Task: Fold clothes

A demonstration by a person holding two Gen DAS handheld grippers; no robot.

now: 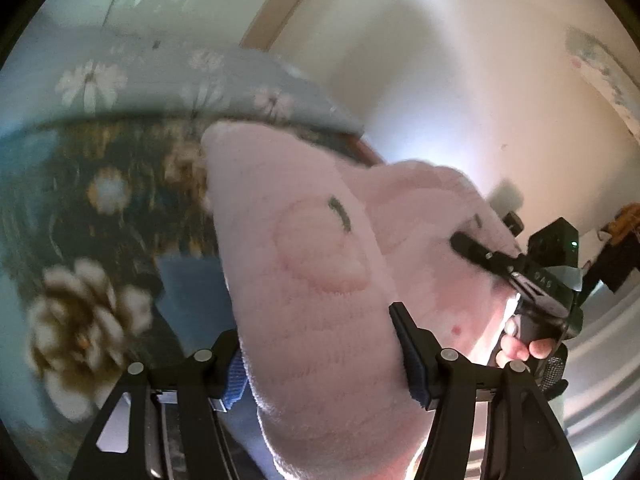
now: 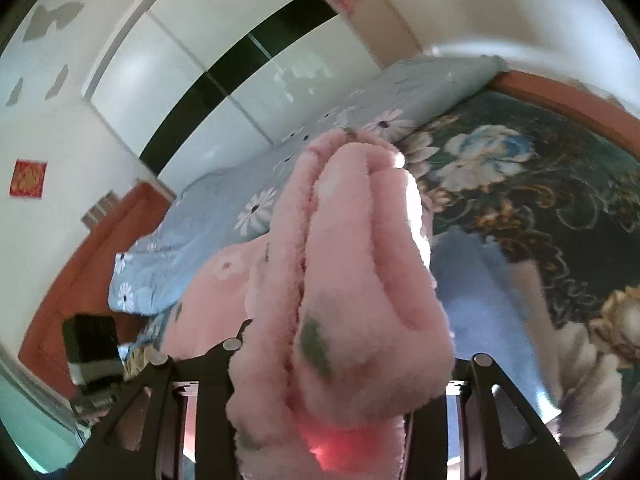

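The pink fleece garment [image 1: 320, 288] hangs lifted above the floral bed [image 1: 100, 208], stretched between both grippers: the left gripper [image 1: 320, 364] pinches one bunched edge, the right gripper [image 2: 340, 380] pinches the other, alongside.

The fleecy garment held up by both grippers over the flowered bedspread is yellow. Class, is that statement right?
Not quite. The fleecy garment is pink, not yellow, as both wrist views show. The rest holds: the left gripper and right gripper both grip it above the flowered bedspread.
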